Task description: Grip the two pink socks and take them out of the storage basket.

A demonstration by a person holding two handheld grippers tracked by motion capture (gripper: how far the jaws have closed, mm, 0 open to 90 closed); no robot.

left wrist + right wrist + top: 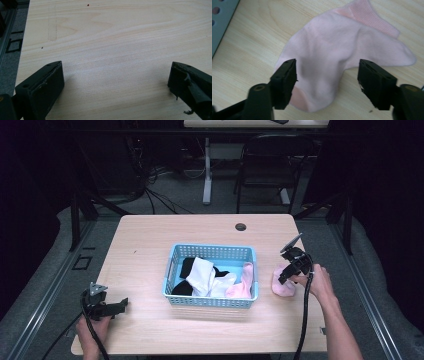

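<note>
- At centre of the high view: wood table, w/ light-blue basket mid-frame. Inside it a heap of socks – black, white, one pink draped at its right wall.
- Right of basket, mid-right of frame: lone pink sock flat on the tabletop, just beside the basket but outside it. Right gripper view shows it centre-frame, cuff to upper right, basket edge at upper left.
- Right gripper directly over that sock; jaws wide, one each side of it, nothing pinched yet.
- Left gripper lower left of frame, well apart from basket, resting low over bare wood; jaws wide, empty.
- Progress, my read: sorting socks btw basket & table. Can't tell direction; either way most are in the basket, and this sock isn't gripped yet.
- In the way: nothing near the sock except the basket wall; the loose cable trails down-frame, clear of it. Chair & desk legs upper frame, off the table, irrelevant.
</note>
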